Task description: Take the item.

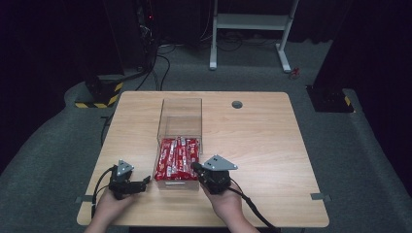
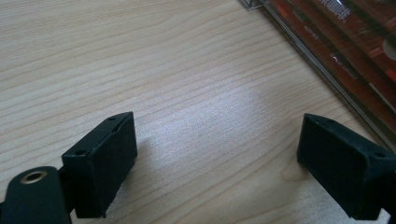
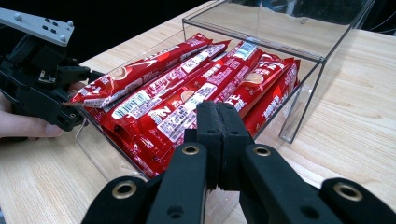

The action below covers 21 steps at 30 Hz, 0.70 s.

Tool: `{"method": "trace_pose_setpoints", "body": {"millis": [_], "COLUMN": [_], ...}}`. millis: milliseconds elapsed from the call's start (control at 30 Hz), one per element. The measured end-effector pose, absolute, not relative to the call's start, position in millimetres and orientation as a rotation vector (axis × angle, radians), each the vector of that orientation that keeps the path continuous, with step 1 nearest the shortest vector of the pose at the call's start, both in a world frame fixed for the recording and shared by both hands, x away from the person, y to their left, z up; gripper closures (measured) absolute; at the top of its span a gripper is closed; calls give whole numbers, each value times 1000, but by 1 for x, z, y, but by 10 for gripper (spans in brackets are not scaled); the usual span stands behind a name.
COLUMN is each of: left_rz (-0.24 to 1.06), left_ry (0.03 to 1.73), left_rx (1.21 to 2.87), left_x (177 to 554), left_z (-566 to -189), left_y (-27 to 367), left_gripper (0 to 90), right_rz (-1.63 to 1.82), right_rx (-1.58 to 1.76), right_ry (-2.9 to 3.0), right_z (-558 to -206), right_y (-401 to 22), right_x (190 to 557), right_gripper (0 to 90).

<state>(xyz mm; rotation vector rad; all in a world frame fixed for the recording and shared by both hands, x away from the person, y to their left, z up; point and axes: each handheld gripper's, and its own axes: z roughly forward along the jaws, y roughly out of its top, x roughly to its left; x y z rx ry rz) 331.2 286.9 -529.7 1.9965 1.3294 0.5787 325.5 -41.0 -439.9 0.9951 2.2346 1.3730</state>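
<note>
Right gripper (image 3: 218, 140): jaws pressed together, nothing between, poised at near end of clear acrylic box (image 3: 303, 88). Left gripper (image 2: 217, 163): jaws wide apart, low over bare wooden table (image 2: 140, 56), just beside box's left wall. Red stick sachets (image 3: 187, 100) piled lengthwise in box's near half; far half bare. Sachets judged light, soft, glossy film likely slippery; pinch across 1 top sachet mid-length advised. Box judged rigid, light, easily shoved.

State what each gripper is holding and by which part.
Nothing is held. The left gripper is open over bare table; the right gripper has its jaws shut together, empty, by the red packets.
</note>
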Motion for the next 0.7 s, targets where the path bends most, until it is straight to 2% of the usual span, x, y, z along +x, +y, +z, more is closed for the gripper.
{"method": "trace_pose_setpoints", "body": {"millis": [700], "left_rz": [579], "left_ry": [1328], "left_rx": [1999], "left_x": [331], "left_z": [-530], "left_y": [287], "left_gripper": [121], "right_rz": [1390], "right_rx": [998], "right_ry": [2191], "right_z": [-429], "right_y": [-59], "right_x": [324], "right_gripper": [899]}}
